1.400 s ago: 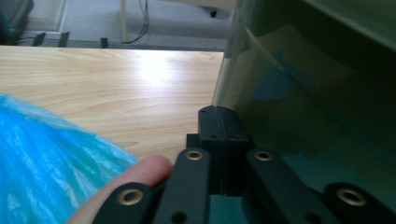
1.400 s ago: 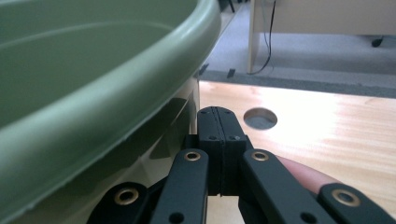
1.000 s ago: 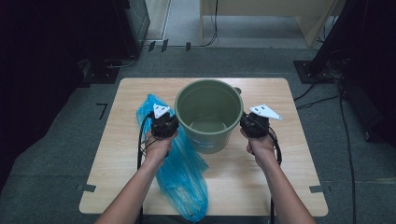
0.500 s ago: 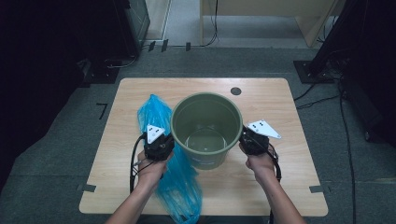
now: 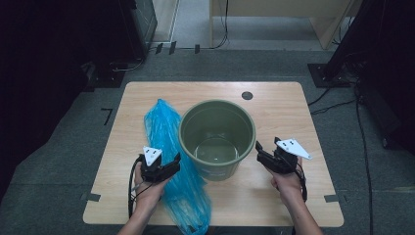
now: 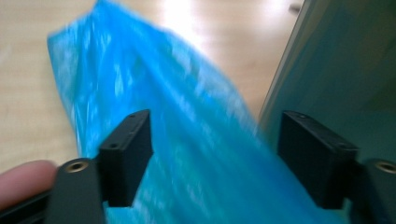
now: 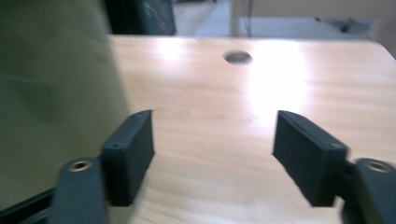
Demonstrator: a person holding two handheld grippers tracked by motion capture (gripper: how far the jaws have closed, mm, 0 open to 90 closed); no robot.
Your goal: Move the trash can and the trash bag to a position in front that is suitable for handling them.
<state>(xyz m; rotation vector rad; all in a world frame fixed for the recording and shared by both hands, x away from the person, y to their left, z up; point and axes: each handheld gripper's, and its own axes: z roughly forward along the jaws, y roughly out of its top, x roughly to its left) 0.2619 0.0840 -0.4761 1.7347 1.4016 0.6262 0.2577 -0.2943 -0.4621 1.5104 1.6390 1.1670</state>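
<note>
My left gripper (image 5: 169, 165) has just let go: its jaws have been opening and now stand wide, with nothing pinched between them. In the left gripper view the blue plastic bag (image 6: 187, 140) lies flat on the table right under and ahead of those jaws, and the green wall of the bucket (image 6: 341, 70) rises just beside the far jaw. A second ago both my hands were up at the bucket's rim, carrying it; now the bucket (image 5: 217, 139) stands on the wooden table (image 5: 303, 112), closer to my edge than it was, and my hands have dropped back toward me on either side of it. One edge of the bag still runs under or against the bucket's left side; I cannot tell which. My right gripper (image 5: 260, 152) has likewise been opening and is wide, holding nothing; in the right gripper view the bucket's wall (image 7: 51, 93) stands just off my near jaw, bare tabletop ahead. I judge the bucket placed, so the bag below my left jaws is what I would pick up next.
</note>
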